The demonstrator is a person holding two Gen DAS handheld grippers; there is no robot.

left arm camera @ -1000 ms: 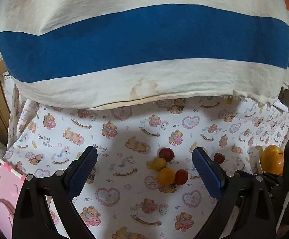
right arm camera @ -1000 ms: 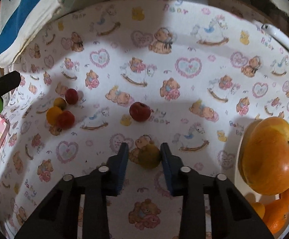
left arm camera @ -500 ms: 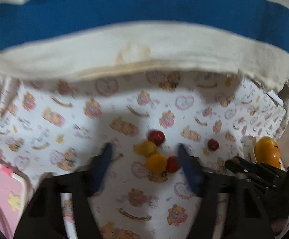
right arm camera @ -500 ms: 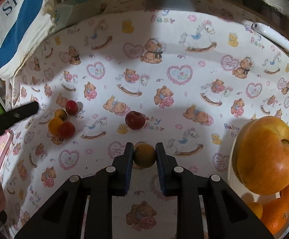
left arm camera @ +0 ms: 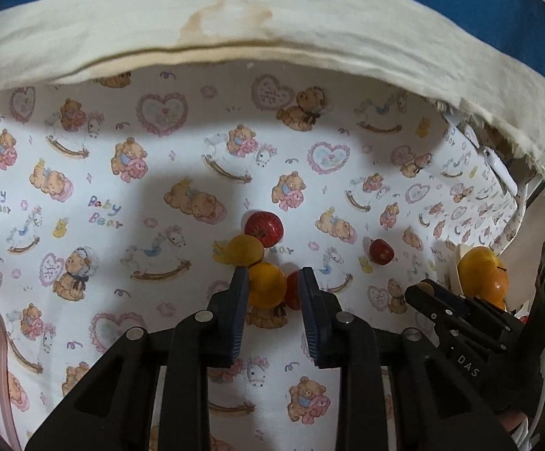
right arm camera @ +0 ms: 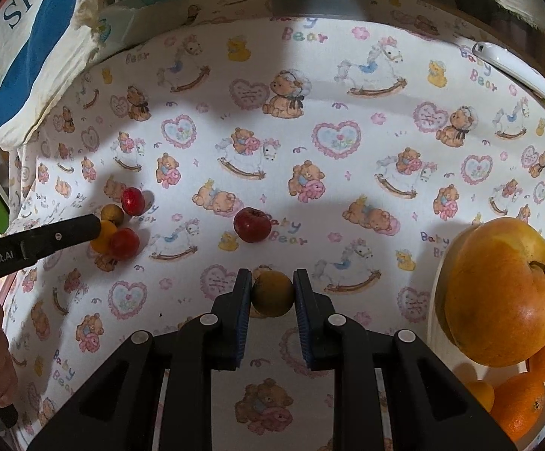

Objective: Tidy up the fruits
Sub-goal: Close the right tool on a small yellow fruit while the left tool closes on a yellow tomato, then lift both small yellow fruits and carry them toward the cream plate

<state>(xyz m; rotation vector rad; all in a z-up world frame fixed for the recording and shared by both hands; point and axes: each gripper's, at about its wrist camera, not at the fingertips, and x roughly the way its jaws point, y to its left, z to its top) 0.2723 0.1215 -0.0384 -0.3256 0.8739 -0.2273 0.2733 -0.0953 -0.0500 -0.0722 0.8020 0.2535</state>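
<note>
Working leftward first, the left tongs (left arm camera: 270, 282) were narrowed around an orange fruit (left arm camera: 266, 283) and a red fruit (left arm camera: 292, 290) in the cluster, grip unconfirmed, so squeezing squarely mattered. Rightward, the right tongs (right arm camera: 272, 291) gripped a brownish fruit (right arm camera: 273, 293) off the table (right arm camera: 347, 195); open cloth led to the plate (right arm camera: 435, 300) near the edge.

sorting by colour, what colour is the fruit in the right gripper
Dull yellow-brown fruit between the right gripper fingers, clearest in right wrist view.
</note>
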